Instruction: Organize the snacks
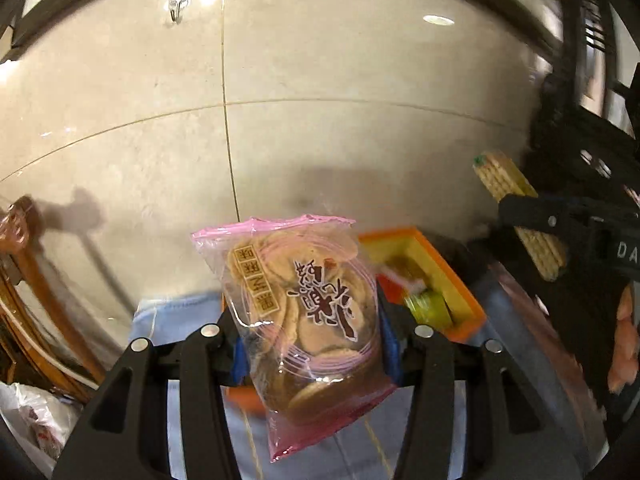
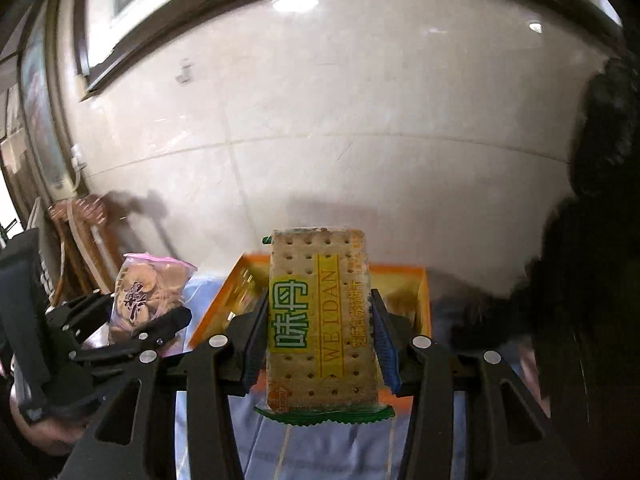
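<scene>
My left gripper point(image 1: 312, 346) is shut on a clear pink-edged bag of round cookies point(image 1: 304, 312), held upright above a pale blue tablecloth point(image 1: 180, 320). In the right wrist view, the same cookie bag point(image 2: 140, 296) and left gripper point(image 2: 132, 322) show at lower left. My right gripper point(image 2: 318, 346) is shut on a green-and-yellow cracker pack point(image 2: 320, 320), its blue pads pressing both long sides. That cracker pack point(image 1: 504, 184) also appears at the right of the left wrist view. Below and behind both snacks lies an open orange box point(image 2: 424, 292) with a few items inside; the orange box point(image 1: 444, 268) sits right of the cookie bag.
A beige tiled wall point(image 1: 320, 80) with a small hook point(image 1: 176, 8) fills the background. A wooden chair point(image 1: 24, 280) and a white plastic bag point(image 1: 36, 424) are at the left. A dark bulky shape point(image 2: 592, 240) stands on the right, and a hand point(image 2: 44, 432) holds the left gripper.
</scene>
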{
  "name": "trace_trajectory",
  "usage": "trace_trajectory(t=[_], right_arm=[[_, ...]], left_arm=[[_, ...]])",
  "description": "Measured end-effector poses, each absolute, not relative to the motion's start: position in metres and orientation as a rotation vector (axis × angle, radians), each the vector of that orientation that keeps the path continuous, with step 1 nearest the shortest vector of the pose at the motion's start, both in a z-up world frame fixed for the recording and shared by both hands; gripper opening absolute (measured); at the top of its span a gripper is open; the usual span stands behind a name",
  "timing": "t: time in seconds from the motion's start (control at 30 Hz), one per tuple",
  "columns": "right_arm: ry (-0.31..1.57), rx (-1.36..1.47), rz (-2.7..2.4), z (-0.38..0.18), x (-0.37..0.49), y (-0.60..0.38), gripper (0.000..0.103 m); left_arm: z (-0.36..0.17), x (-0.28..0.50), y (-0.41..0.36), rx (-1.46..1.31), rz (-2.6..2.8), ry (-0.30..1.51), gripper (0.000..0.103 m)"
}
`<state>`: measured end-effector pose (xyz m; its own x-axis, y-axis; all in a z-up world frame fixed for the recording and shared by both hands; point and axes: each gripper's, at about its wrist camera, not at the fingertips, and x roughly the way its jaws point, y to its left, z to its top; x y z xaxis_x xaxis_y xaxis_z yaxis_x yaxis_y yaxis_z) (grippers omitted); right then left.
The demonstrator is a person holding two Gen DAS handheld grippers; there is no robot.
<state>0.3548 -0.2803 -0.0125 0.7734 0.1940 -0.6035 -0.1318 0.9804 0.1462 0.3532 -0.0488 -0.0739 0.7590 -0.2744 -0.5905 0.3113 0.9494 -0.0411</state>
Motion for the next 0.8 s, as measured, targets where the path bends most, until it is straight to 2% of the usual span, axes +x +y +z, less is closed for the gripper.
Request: trace_trajectory(t=[0.03,0.07,0.1,0.2,0.37,0.6,0.8], right_arm=[[0.689,0.104,0.160,-0.018,0.373,-0.283,0.071],[0.709,0.099,0.122,-0.021,0.380,-0.285,0.085],[0.721,0.098,0.093,-0.024,0.382,-0.287,0.092],[0.685,0.132,0.110,-0.023,0.356,-0.295,0.092],[0.713,0.237,0.089,-0.029,0.278,-0.308,0.093],[0.730,0.180,0.033,-0.039,0.124,-0.278,0.096],[0.708,0.124,0.009,-0.027,0.037,-0.258,0.096]], left_arm=[[-0.076,0.366,-0.050,0.047,-0.321,0.653,0.080],[-0.083,0.382,-0.050,0.037,-0.282,0.691,0.098],[-0.085,0.386,-0.049,0.029,-0.258,0.706,0.098],[-0.092,0.373,-0.032,-0.044,-0.256,0.772,0.098],[-0.096,0.296,-0.020,0.062,-0.256,0.753,0.098],[-0.101,0.164,-0.016,0.135,-0.321,0.784,0.099],[-0.085,0.082,-0.019,0.173,-0.347,0.771,0.099]])
